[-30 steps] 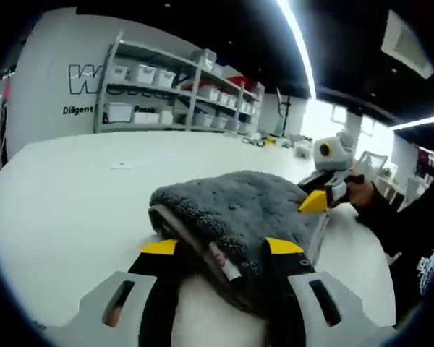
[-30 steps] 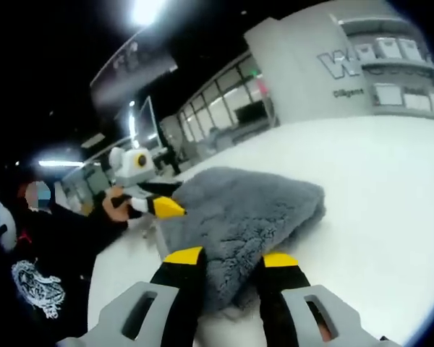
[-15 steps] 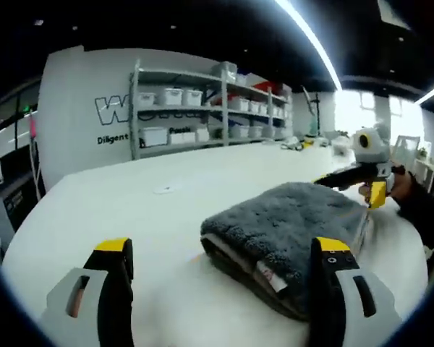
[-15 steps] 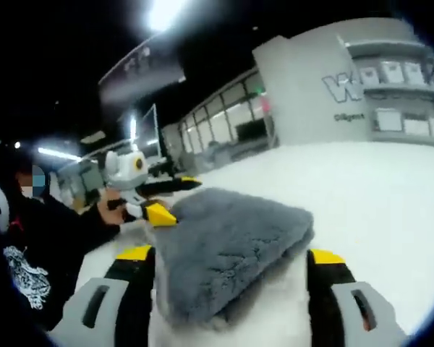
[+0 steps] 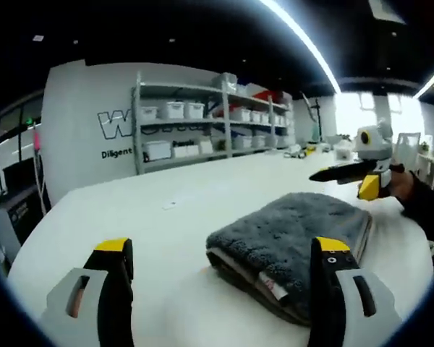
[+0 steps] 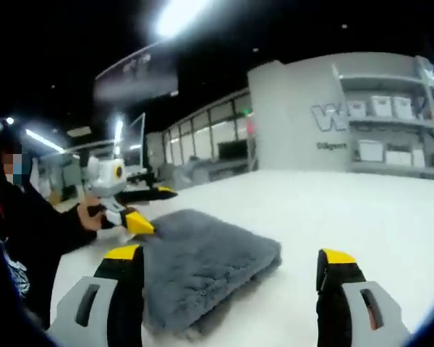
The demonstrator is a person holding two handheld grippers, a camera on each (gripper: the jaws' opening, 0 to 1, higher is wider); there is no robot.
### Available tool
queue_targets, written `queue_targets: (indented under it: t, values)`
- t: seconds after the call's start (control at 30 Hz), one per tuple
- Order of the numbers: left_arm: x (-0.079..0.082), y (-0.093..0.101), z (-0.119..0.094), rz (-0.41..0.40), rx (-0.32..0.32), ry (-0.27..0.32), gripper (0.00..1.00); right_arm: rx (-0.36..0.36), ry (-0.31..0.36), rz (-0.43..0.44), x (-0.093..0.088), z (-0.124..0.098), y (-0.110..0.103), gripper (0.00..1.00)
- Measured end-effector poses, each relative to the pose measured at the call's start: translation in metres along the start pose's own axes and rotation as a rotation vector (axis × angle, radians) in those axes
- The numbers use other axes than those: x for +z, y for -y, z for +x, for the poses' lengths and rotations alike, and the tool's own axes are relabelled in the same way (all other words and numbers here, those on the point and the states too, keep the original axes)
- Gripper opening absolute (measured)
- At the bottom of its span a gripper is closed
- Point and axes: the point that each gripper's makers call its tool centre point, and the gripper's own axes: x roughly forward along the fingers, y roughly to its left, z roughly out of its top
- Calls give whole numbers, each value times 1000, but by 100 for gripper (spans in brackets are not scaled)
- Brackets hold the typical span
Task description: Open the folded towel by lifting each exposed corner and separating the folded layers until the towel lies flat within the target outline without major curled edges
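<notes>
Left claw [image 5: 220, 253] is spreading wide, holding nothing, its yellow-tipped jaws framing the near edge of the towel [image 5: 289, 238]. Right claw [image 6: 231, 264] is likewise gaping wide and empty, hovering at the towel's opposite side. The grey towel is lying folded in thick layers on the surface [image 5: 130, 217], a small tag showing at one corner. No layer is being lifted and no target outline is showing, so unfolding looks not yet begun. The white surface is stretching away broad and bare. Beyond, shelves [image 5: 202, 116] of white bins are standing against a lettered wall under strip lights.
</notes>
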Motion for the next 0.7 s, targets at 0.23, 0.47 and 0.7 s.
queue_targets:
  t: [0.23,0.47,0.7]
  values:
    - [19,-7,-6,45,45,82,100,-66,41,-59,11,-6,14,100]
    - [21,5,-8,20,-10,89,100,-67,53,-79,14,-11,17,100]
    - [32,21,-23,142,23,79,100,-91,90,-79,22,-23,31,100]
